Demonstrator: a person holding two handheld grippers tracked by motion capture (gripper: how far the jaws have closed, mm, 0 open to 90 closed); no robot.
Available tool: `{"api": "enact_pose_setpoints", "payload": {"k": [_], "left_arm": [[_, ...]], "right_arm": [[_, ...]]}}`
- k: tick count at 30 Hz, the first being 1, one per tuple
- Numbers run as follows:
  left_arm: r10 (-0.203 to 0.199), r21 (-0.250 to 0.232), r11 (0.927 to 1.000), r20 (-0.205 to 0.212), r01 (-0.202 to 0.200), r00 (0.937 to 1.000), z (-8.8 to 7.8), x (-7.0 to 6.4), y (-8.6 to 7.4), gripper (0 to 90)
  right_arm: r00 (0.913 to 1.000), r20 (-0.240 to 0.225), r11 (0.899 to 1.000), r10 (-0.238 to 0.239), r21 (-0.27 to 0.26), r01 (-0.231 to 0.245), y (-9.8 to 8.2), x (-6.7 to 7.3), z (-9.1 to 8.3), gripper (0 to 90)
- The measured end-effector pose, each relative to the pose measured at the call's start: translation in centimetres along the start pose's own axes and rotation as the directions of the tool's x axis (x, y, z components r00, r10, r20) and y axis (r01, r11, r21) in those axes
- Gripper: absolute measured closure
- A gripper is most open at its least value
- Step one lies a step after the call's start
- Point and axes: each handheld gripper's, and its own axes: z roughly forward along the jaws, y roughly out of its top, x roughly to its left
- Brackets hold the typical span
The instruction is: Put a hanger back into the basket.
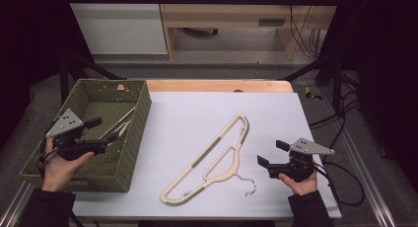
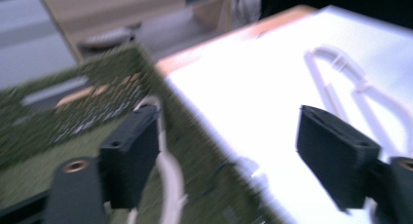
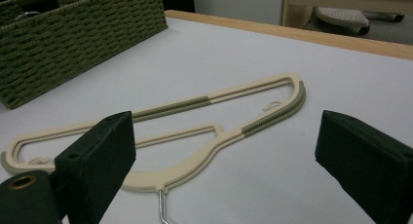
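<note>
Right gripper (image 1: 268, 153): jaws wide, empty, nearer hand | cream hanger (image 1: 212, 160) lay flat just ahead, long axis diagonal across white sheet (image 1: 187, 113) | left gripper (image 1: 101, 134): jaws wide, empty, over woven basket (image 1: 140, 118) holding second hanger (image 1: 121, 121).

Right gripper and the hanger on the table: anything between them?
Nothing. In the right gripper view, bare white table runs from the open right gripper to the hanger. The high view agrees.

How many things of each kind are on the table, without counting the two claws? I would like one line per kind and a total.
Hangers: 2, one on the table, one in the basket
Baskets: 1
Total: 3
</note>
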Motion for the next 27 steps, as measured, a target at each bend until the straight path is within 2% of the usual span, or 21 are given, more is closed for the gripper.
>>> {"api": "enact_pose_setpoints", "payload": {"k": [5,10,14,15,20,24,27], "left_arm": [[-0.017,-0.088,0.9959,0.054,0.021,0.9984,0.6,-3.5,0.8,9.3],[-0.03,-0.121,0.9917,0.103,0.043,0.9942,2.1,-7.1,0.8,8.0],[-0.019,-0.123,0.9918,0.125,0.034,0.992,3.6,-9.5,0.1,8.1],[-0.021,-0.121,0.9919,0.143,0.039,0.9895,4.1,-10.1,-0.2,8.1],[-0.022,-0.084,0.9956,0.213,0.041,0.9768,5.9,-11.5,-1.7,8.0],[-0.03,-0.073,0.9962,0.233,0.048,0.972,6.3,-11.8,-2.5,8.0],[-0.026,-0.059,0.9974,0.234,0.04,0.972,6.6,-12.0,-3.1,7.9]], "right_arm": [[0.9999,-0.016,1.0,0.003,0.012,-0.003,0.0,0.3,0.1,9.2],[0.9995,-0.027,0.999,-0.018,0.038,0.019,-0.3,0.6,0.6,9.7],[0.9992,-0.033,0.998,-0.021,0.05,0.022,-0.5,0.8,0.8,9.7],[0.9994,-0.031,0.999,-0.015,0.05,0.017,-0.5,0.9,0.8,9.6],[0.9988,-0.043,0.997,-0.022,0.067,0.025,-0.9,1.3,0.9,10.4],[0.9984,-0.051,0.996,-0.023,0.083,0.027,-1.1,1.5,1.3,10.8],[0.9982,-0.058,0.995,-0.014,0.1,0.02,-1.5,1.9,1.9,11.4]]}}
